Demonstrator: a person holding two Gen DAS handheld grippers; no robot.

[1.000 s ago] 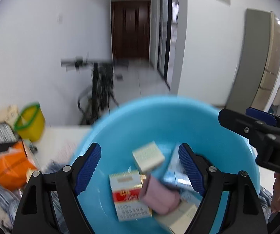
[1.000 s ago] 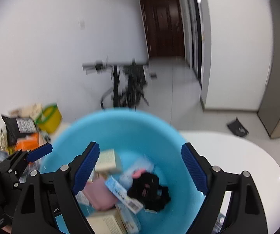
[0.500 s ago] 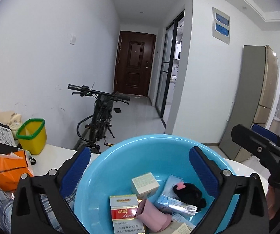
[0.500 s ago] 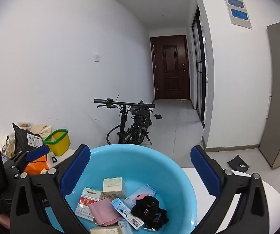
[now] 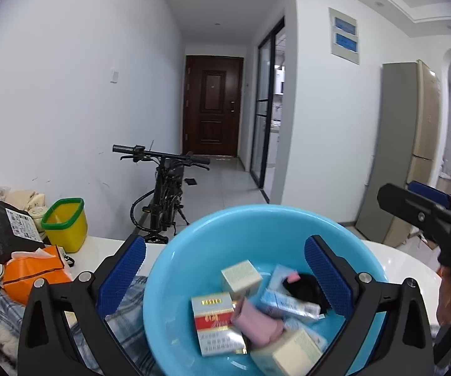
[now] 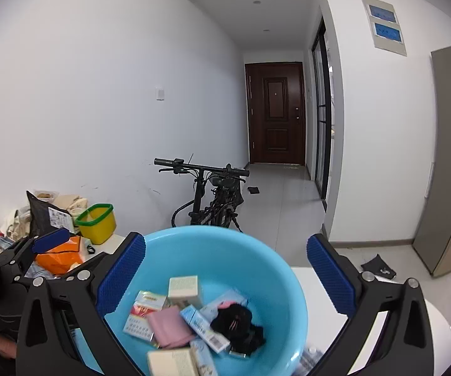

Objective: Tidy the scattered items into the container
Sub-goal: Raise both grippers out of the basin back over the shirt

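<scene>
Both grippers, L [image 5: 224, 271] & R [image 6: 225, 274], wide apart over filled blue basin [image 5: 257, 222]

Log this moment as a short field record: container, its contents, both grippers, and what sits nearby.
container: blue basin on white table
contents: red-and-white carton, pink pouch, cream box, black fabric item, light blue packets
left gripper: open, holding nothing
right gripper: open, holding nothing
nearby: yellow bin, orange pack, plaid cloth
</scene>
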